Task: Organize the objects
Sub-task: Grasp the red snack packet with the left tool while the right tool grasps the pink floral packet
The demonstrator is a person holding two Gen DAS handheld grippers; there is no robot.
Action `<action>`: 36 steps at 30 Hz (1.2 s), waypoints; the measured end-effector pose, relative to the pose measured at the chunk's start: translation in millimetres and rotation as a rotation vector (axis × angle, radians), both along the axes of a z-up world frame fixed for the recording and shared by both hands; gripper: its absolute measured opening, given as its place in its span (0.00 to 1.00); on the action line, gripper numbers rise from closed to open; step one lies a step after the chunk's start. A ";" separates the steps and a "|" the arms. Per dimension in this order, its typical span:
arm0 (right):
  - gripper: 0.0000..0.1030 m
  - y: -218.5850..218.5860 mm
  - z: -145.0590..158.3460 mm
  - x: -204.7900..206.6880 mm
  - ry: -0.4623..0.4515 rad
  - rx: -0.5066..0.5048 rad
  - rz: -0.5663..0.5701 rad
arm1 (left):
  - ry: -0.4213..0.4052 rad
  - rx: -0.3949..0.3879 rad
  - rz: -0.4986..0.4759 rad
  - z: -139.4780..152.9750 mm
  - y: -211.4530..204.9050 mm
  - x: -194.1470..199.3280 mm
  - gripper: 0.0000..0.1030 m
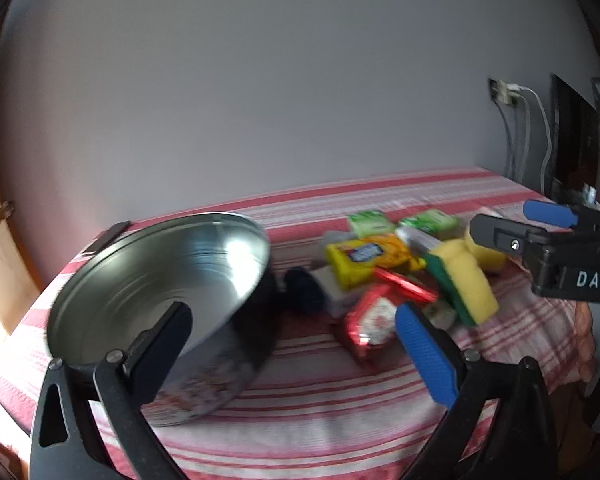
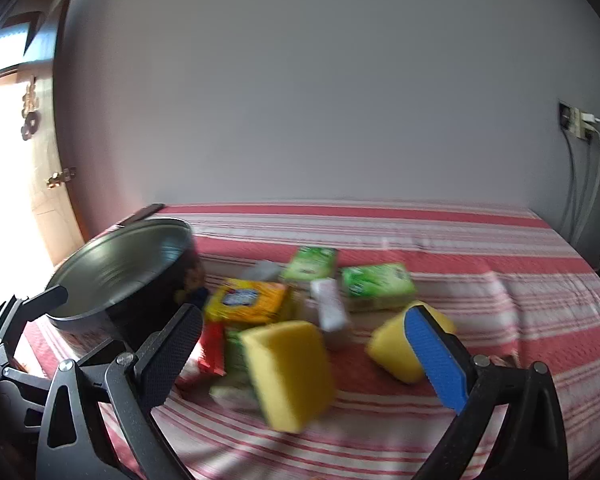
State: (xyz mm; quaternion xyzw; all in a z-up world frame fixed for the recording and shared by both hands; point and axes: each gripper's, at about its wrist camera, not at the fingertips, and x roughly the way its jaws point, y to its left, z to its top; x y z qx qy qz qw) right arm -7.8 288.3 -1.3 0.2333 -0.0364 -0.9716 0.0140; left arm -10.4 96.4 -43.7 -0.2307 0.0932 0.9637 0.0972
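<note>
My left gripper (image 1: pixel 291 344) hangs with its jaws spread wide and nothing between them, tilted down over the red-and-white striped cloth-covered surface (image 1: pixel 340 412). My right gripper (image 2: pixel 316 356) is released the same way and grasps nothing; a yellow sponge with a green scouring side (image 2: pixel 289 372) lies in the gap between its fingers, but the pads do not press on it.

I judge the sorting has hardly begun: the round black tin with a bare silver inside (image 1: pixel 159 292) sits tilted at about ten o'clock from my left gripper and looks empty, while the loose things lie in a heap at about one o'clock from it. The next move, I think, is to lower the right gripper around the near sponge, clench on its soft sides and carry it to the tin. The left one could steady the tin's rim.

Counted, as far as the blur allows:
- One tin.
- Two yellow sponges; the second, a rounder yellow sponge (image 2: pixel 396 350), is at one o'clock from the right gripper.
- Two green packets (image 2: pixel 378 284).
- One yellow snack packet with a blue label (image 2: pixel 245 300).
- Two red wrapped packets (image 1: pixel 370 322).
- A white packet (image 2: pixel 330 310).

More small pieces may lie under the heap; I cannot tell.
</note>
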 end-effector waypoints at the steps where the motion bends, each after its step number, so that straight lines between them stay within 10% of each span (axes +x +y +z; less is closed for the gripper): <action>1: 0.99 6.0 -3.2 0.6 -0.007 -0.003 -0.010 | -0.009 -0.007 -0.008 -2.6 4.3 -2.1 1.00; 15: 0.99 58.0 -25.1 13.0 -0.029 -0.033 -0.088 | -0.084 -0.058 -0.100 -24.7 39.9 -26.3 0.98; 25: 0.99 90.3 -38.5 16.6 -0.048 -0.054 -0.150 | -0.135 -0.016 -0.151 -30.7 34.5 -34.6 0.40; 36: 0.99 100.6 -52.7 9.4 -0.118 -0.001 -0.187 | -0.141 0.019 -0.146 -28.3 19.3 -35.0 0.33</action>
